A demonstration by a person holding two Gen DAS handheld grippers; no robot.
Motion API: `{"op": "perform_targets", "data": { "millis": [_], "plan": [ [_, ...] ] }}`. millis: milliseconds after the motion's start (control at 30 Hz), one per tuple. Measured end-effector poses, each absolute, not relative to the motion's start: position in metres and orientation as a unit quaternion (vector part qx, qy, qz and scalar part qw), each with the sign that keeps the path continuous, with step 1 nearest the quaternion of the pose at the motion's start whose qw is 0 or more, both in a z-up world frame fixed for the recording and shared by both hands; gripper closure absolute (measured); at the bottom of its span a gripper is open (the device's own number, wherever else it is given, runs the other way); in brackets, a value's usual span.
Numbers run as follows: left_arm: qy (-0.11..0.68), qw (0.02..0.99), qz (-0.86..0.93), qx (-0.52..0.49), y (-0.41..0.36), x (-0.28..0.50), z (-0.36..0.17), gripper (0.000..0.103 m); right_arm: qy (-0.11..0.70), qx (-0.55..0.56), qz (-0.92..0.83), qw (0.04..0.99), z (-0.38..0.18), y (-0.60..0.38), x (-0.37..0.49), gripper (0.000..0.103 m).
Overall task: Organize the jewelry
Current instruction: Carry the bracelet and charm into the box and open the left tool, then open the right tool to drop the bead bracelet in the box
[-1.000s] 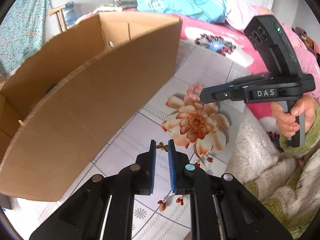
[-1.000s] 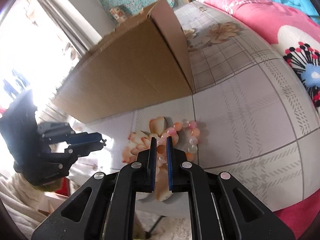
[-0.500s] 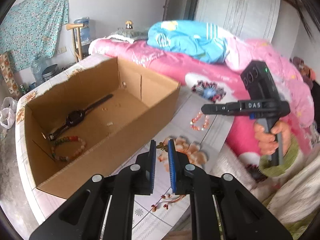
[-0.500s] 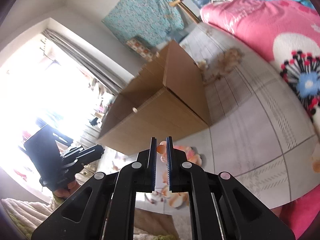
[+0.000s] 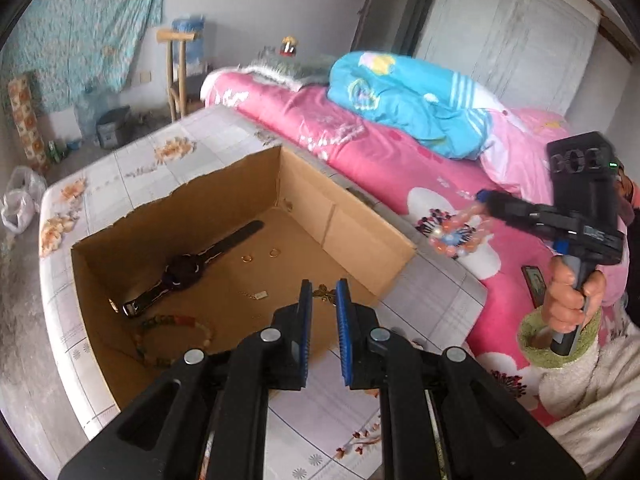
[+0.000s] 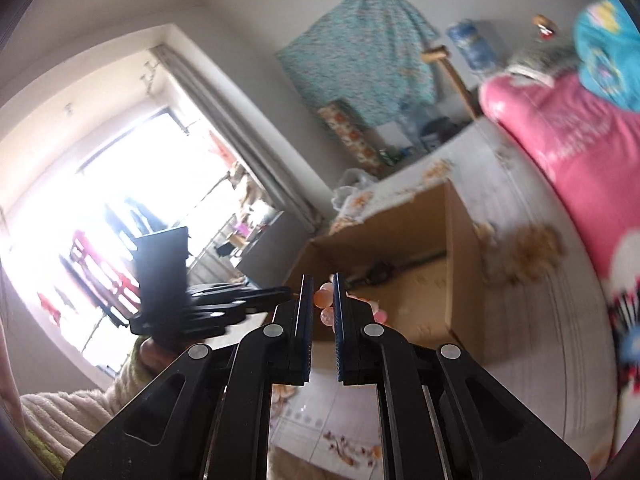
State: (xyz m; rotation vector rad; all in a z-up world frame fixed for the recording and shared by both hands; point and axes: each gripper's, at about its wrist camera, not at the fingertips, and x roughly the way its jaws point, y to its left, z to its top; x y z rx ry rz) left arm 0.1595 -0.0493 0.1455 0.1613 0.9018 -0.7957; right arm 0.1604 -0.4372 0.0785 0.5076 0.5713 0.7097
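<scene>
My left gripper (image 5: 323, 294) is shut on a small gold brooch (image 5: 325, 293) and holds it over the near side of the open cardboard box (image 5: 360, 232). In the box lie a black watch (image 5: 188, 270), a multicoloured bead bracelet (image 5: 172, 336), two small gold rings (image 5: 260, 255) and a small chain piece (image 5: 256, 295). My right gripper (image 6: 320, 298) is shut on a pink bead bracelet (image 6: 325, 300), lifted in the air. In the left wrist view that bracelet (image 5: 456, 236) hangs from the right gripper (image 5: 486, 198), to the right of the box.
The box stands on a table with a tiled flower-pattern cloth (image 5: 152, 168). A bed with a pink cover (image 5: 380, 152) and a blue blanket (image 5: 408, 96) lies behind and to the right. A wooden chair (image 5: 178, 68) stands at the far wall.
Both grippers have risen well above the table. The right gripper lifted the pink bracelet off the cloth. The left gripper now looks down into the box from above.
</scene>
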Motion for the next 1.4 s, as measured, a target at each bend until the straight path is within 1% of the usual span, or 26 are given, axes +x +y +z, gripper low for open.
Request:
{"op": "perform_targets", "data": {
  "millis": [200,467,633,733,767,833,900,1000,1033,1167,1233,1333,1400],
  "plan": [
    [0.513,0.782,-0.349,0.058,-0.056,0.229,0.116,0.092,0.313,0.21,0.357,0.855,0.076,-0.411,0.206,0.096],
    [0.608,0.733,-0.298,0.069,-0.072,0.297,0.052,0.092,0.396,0.167,0.344,0.835,0.048,-0.394,0.254,0.096],
    [0.648,0.711,-0.263,0.072,-0.073,0.32,0.018,0.092,0.419,0.149,0.335,0.831,0.038,-0.39,0.266,0.096],
    [0.658,0.709,-0.244,0.062,-0.068,0.329,0.01,0.091,0.424,0.139,0.332,0.831,0.037,-0.388,0.269,0.096],
    [0.66,0.709,-0.242,0.058,-0.066,0.33,0.01,0.09,0.427,0.135,0.331,0.831,0.037,-0.388,0.27,0.096],
    [0.66,0.711,-0.238,0.051,-0.062,0.332,0.011,0.076,0.429,0.128,0.327,0.832,0.037,-0.387,0.271,0.096],
    [0.656,0.715,-0.238,0.049,-0.059,0.33,0.015,0.07,0.433,0.117,0.322,0.834,0.037,-0.386,0.274,0.096],
    [0.647,0.721,-0.246,0.037,-0.051,0.325,0.026,0.066,0.441,0.094,0.313,0.836,0.038,-0.383,0.277,0.096],
    [0.641,0.725,-0.249,0.031,-0.047,0.321,0.034,0.06,0.443,0.086,0.31,0.837,0.038,-0.382,0.278,0.096],
    [0.613,0.745,-0.262,0.015,-0.027,0.298,0.067,0.049,0.454,0.034,0.287,0.843,0.038,-0.373,0.283,0.096],
    [0.592,0.761,-0.266,0.014,-0.016,0.282,0.085,0.04,0.46,-0.008,0.273,0.845,0.036,-0.364,0.284,0.095],
    [0.556,0.787,-0.269,0.008,0.005,0.253,0.111,0.034,0.466,-0.06,0.249,0.847,0.03,-0.352,0.283,0.094],
    [0.534,0.802,-0.268,0.003,0.015,0.238,0.125,0.033,0.466,-0.062,0.248,0.847,0.029,-0.351,0.281,0.094]
  ]
}}
